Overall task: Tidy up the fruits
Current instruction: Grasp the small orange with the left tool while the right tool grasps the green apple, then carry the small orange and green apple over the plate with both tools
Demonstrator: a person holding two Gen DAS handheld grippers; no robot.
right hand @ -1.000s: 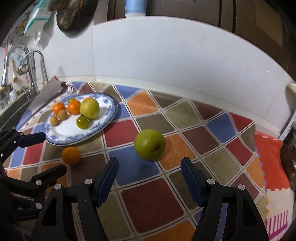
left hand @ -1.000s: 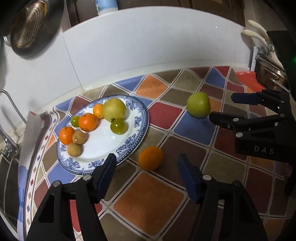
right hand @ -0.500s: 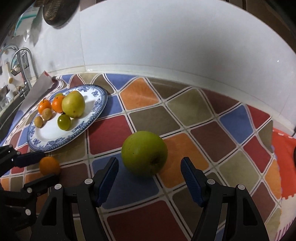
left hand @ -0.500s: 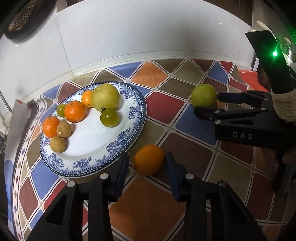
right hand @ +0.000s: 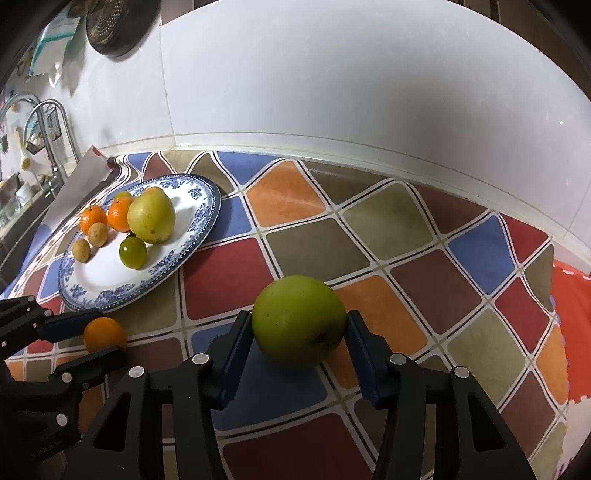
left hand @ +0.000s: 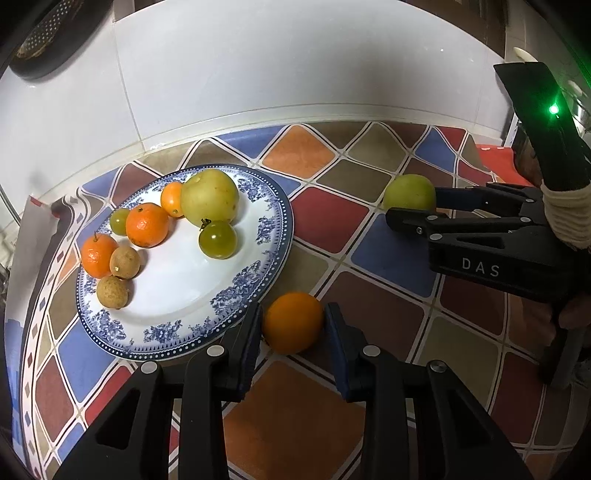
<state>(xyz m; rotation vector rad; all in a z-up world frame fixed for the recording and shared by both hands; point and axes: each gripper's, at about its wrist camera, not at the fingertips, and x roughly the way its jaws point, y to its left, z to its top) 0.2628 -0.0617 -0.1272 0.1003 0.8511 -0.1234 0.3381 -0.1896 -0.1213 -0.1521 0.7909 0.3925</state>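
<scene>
A small orange point(left hand: 293, 325) lies on the patterned mat just off the plate's near rim. My left gripper point(left hand: 293, 312) is closing on it, both blue pads touching its sides. A green apple point(right hand: 299, 325) sits mid-mat between the fingers of my right gripper point(right hand: 298, 317), whose jaws are closing too, with the pads pressed against it. The blue-and-white plate point(left hand: 177, 284) holds a large yellow-green fruit point(left hand: 209, 197), a small green one, several small oranges and two brown round fruits. In the left wrist view the right gripper point(left hand: 412, 205) reaches the apple point(left hand: 408, 190) from the right.
A white tiled wall point(right hand: 332, 92) runs along the back of the colourful checked mat point(right hand: 369, 221). A sink with a tap point(right hand: 55, 122) lies left of the plate point(right hand: 207, 199). An orange-red mat point(right hand: 572, 295) borders the right side. A dark pan point(right hand: 110, 26) hangs on the wall.
Both grippers came forward and narrowed. The left fingers went from wide apart to touching the orange; the right fingers went from wide around the apple to touching it.
</scene>
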